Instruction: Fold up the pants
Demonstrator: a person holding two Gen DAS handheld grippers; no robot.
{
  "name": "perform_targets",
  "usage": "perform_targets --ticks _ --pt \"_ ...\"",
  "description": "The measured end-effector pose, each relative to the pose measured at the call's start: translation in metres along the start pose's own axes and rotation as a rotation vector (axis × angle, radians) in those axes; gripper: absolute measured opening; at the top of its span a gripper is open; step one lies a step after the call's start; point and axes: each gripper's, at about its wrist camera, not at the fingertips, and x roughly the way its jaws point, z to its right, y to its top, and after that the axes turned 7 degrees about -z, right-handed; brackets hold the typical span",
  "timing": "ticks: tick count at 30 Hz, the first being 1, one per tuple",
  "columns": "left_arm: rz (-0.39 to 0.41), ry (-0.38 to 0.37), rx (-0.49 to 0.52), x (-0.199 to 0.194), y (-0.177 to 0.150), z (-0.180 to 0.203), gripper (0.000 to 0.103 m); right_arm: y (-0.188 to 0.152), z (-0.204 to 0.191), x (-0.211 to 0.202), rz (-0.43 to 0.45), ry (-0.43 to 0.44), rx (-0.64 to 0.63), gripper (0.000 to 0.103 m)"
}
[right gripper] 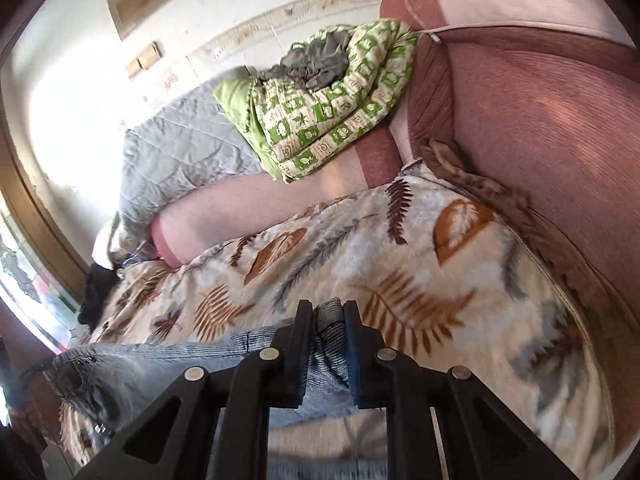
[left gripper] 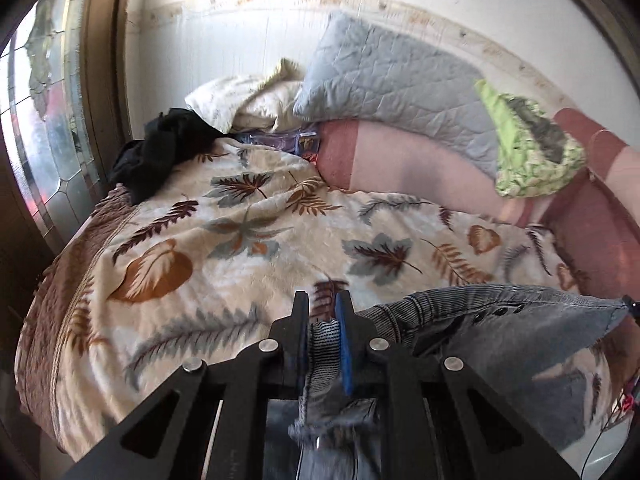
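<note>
A: Where are the jeans [left gripper: 500, 320]?

B: They hang stretched between the two grippers, above the leaf-print blanket [left gripper: 248, 240] on the bed. The waistband with its dark buttons runs across the span.

A: And the left gripper [left gripper: 322, 312]?

B: Its jaws are clamped together on one end of the denim; striped fabric shows between the blue pads.

A: The right gripper [right gripper: 328, 320]?

B: Also pinched on denim, a bunched fold of it squeezed between the black fingers [right gripper: 302, 332].

A: What lies behind?

B: A grey quilted pillow [left gripper: 392, 80] leans on the wall, a green patterned quilt [right gripper: 328, 108] beside it, and a black garment [left gripper: 160, 148] near the window [left gripper: 48, 128].
</note>
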Motion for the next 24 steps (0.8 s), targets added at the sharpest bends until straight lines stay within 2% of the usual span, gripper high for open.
perform_targets --ticks 4,6,8,10,12,13,15,16,19,20,21,22,23,24 --pt "0.003 -0.012 -0.003 -0.034 -0.062 -0.013 0.014 -0.050 0.023 -0.038 -0.017 0.024 0.022 0.016" --pt "-0.028 -0.008 -0.011 -0.038 -0.092 -0.021 0.014 -0.086 0.036 -0.049 -0.056 0.037 0.021 0.016" --pt "-0.093 0.009 -0.030 -0.034 -0.131 -0.029 0.014 -0.125 0.051 -0.053 -0.121 0.031 0.017 0.016" --pt "-0.149 0.018 -0.052 -0.026 -0.165 -0.036 0.014 -0.161 0.065 -0.050 -0.197 0.034 0.011 0.017" --pt "-0.231 0.055 -0.065 -0.009 -0.194 -0.041 0.015 -0.203 0.081 -0.036 -0.341 0.026 0.002 0.020" --pt "-0.274 0.062 -0.089 -0.002 -0.205 -0.045 0.015 -0.220 0.089 -0.026 -0.427 -0.010 0.002 0.021" --pt "-0.293 0.069 -0.114 -0.002 -0.214 -0.049 0.015 -0.236 0.101 -0.018 -0.523 -0.072 0.002 0.023" --pt "-0.280 0.094 -0.106 -0.010 -0.212 -0.049 0.015 -0.236 0.104 -0.021 -0.521 -0.092 -0.009 0.023" --pt "-0.204 0.166 -0.085 -0.037 -0.199 -0.049 0.015 -0.217 0.106 -0.036 -0.428 -0.083 -0.006 0.025" --pt "-0.180 0.178 -0.087 -0.045 -0.195 -0.050 0.015 -0.205 0.106 -0.040 -0.376 -0.063 0.016 0.033" --pt "-0.153 0.184 -0.090 -0.053 -0.189 -0.050 0.015 -0.194 0.106 -0.042 -0.329 -0.055 0.036 0.048" --pt "-0.125 0.179 -0.091 -0.061 -0.183 -0.048 0.015 -0.185 0.107 -0.041 -0.299 -0.057 0.051 0.055" --pt "-0.107 0.164 -0.087 -0.066 -0.177 -0.044 0.015 -0.176 0.105 -0.038 -0.263 -0.060 0.070 0.061" --pt "-0.097 0.146 -0.073 -0.068 -0.173 -0.037 0.015 -0.166 0.103 -0.033 -0.236 -0.058 0.082 0.061"
